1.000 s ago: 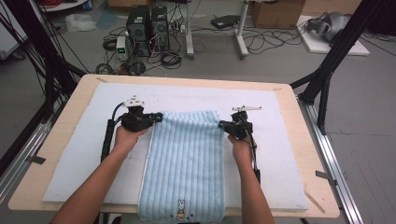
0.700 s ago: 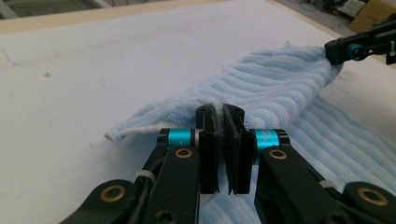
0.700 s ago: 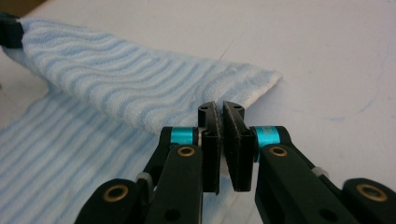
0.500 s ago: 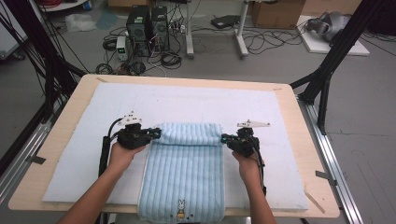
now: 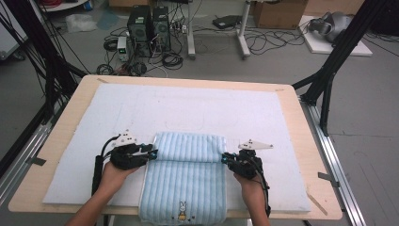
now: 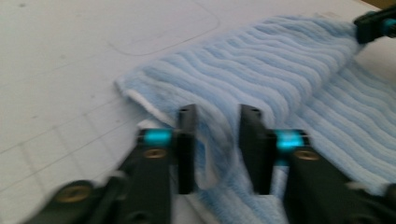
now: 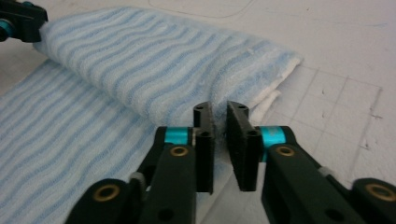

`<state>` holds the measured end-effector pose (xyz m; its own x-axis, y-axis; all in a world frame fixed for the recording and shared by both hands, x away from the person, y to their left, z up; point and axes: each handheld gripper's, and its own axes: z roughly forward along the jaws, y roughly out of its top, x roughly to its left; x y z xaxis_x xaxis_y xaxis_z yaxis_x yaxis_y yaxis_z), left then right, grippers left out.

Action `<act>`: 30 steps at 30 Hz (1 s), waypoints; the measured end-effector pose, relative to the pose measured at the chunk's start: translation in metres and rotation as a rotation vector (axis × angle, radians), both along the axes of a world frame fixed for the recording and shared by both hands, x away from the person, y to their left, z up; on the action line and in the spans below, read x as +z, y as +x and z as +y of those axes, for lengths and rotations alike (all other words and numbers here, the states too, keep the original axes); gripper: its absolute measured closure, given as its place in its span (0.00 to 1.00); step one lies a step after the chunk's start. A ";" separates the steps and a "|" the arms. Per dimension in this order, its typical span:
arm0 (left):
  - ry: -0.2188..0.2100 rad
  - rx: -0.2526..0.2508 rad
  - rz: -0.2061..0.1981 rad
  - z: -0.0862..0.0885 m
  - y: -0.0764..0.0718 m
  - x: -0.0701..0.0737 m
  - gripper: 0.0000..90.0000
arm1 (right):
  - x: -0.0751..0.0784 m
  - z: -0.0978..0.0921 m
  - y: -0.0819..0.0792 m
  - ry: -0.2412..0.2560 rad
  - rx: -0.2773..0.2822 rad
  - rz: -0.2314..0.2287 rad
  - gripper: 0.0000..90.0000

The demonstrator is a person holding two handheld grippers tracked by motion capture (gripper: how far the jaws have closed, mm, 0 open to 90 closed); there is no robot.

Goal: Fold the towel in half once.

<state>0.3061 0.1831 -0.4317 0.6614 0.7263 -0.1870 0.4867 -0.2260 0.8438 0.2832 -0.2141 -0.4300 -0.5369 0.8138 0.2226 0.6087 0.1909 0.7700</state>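
Observation:
A light blue striped towel point(image 5: 188, 183) with a small rabbit motif point(image 5: 181, 207) lies on the white mat point(image 5: 188, 108), its far part folded back into a raised roll. My left gripper point(image 5: 149, 153) is shut on the roll's left end. In the left gripper view the towel point(image 6: 280, 65) bunches between the jaws of the left gripper point(image 6: 217, 114). My right gripper point(image 5: 225, 159) pinches the roll's right end. The right gripper view shows this gripper point(image 7: 218, 109) nearly closed on the edge of the towel point(image 7: 140, 60).
The mat covers a wooden table point(image 5: 310, 141) whose near edge the towel overhangs. Black frame legs point(image 5: 329, 75) stand at the right and left. Computer towers point(image 5: 148, 23) and cables lie on the floor beyond the table.
Both grippers have moved toward the person, drawing the towel's far edge back over itself, so the fold line sits nearer the front edge.

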 end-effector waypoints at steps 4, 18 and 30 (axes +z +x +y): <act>-0.057 0.064 0.031 0.012 0.015 0.003 0.50 | 0.004 -0.008 -0.002 0.006 -0.045 -0.020 0.71; 0.005 0.101 0.112 -0.017 0.071 -0.009 0.48 | 0.001 -0.024 0.007 0.027 -0.102 -0.038 0.56; 0.151 0.067 0.043 -0.026 0.071 -0.017 0.58 | 0.000 -0.024 0.020 0.019 -0.094 -0.035 0.53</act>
<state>0.3768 0.1569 -0.4491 0.6044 0.7905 -0.0991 0.5399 -0.3149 0.7806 0.3027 -0.2383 -0.4296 -0.4657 0.8569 0.2210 0.5962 0.1192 0.7940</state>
